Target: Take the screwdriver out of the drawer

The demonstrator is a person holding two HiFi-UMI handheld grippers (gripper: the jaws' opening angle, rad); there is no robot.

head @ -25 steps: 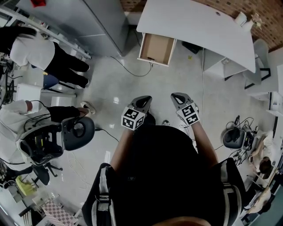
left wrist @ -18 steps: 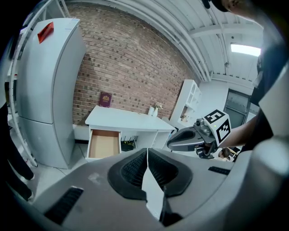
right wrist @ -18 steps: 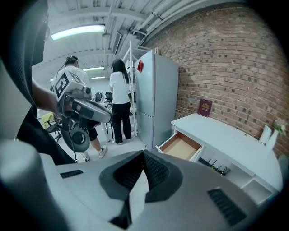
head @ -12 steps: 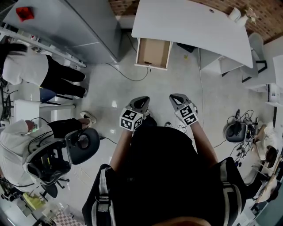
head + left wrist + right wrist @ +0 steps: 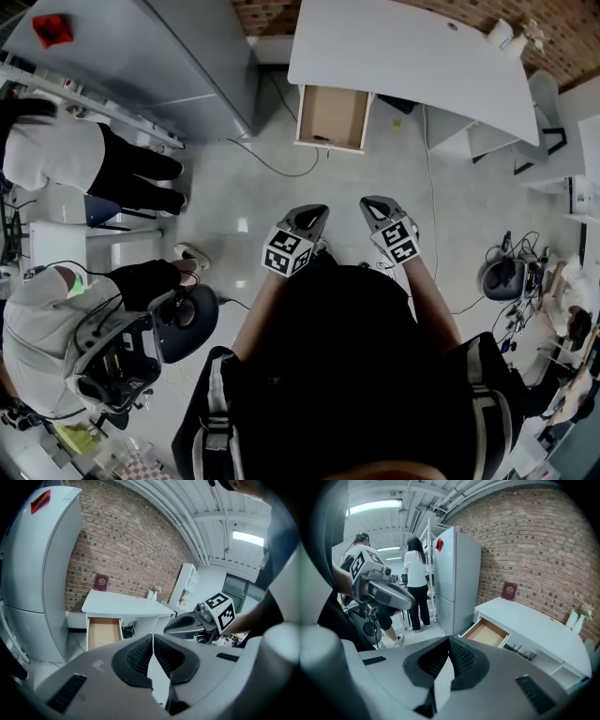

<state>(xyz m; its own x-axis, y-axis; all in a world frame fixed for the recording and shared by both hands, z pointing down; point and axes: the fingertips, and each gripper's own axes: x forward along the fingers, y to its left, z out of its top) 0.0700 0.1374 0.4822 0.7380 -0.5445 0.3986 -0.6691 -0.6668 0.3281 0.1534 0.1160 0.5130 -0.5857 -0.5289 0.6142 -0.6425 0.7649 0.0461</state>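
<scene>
Jaws of L gripper (image 5: 153, 638) are seen pressed together at the tips, w/ the ribbed black rubber pads (image 5: 138, 656) touching and nothing held btwn them. Same is noted for R gripper (image 5: 449, 640): pads closed tip to tip, empty. Both bodies are made of smooth matt grey moulded plastic. Each is fitted w/ a cube of black-and-white square markers (image 5: 286, 251). In head view the grippers are held side by side, near each other but apart, just in front of the person's dark-clad torso.

A shallow light-brown wooden drawer (image 5: 333, 114), rectangular w/ a white front, is pulled out from under a white flat-topped desk (image 5: 422, 52), well apart from both grippers. The screwdriver cannot be made out for certain. Only a small dark item (image 5: 322, 139) is seen at the near end of the drawer, too small to be identified.

Beside the desk a tall pale-grey metal fridge (image 5: 457, 573) w/ rounded corners is stood. A red label (image 5: 439, 544) is fixed near its top; its print is too small to be read. A maroon booklet (image 5: 509, 591) is propped upright on the desk against the rough red-brown brick wall (image 5: 534, 541); cover print not legible.

To the left in head view, a person in a white top and black trousers (image 5: 66, 155) is seen by the fridge. Another person in white (image 5: 37, 328) is next to a black round-backed chair (image 5: 187, 319). Thin dark cables (image 5: 272, 159) are trailed over the pale glossy floor (image 5: 234, 197).
</scene>
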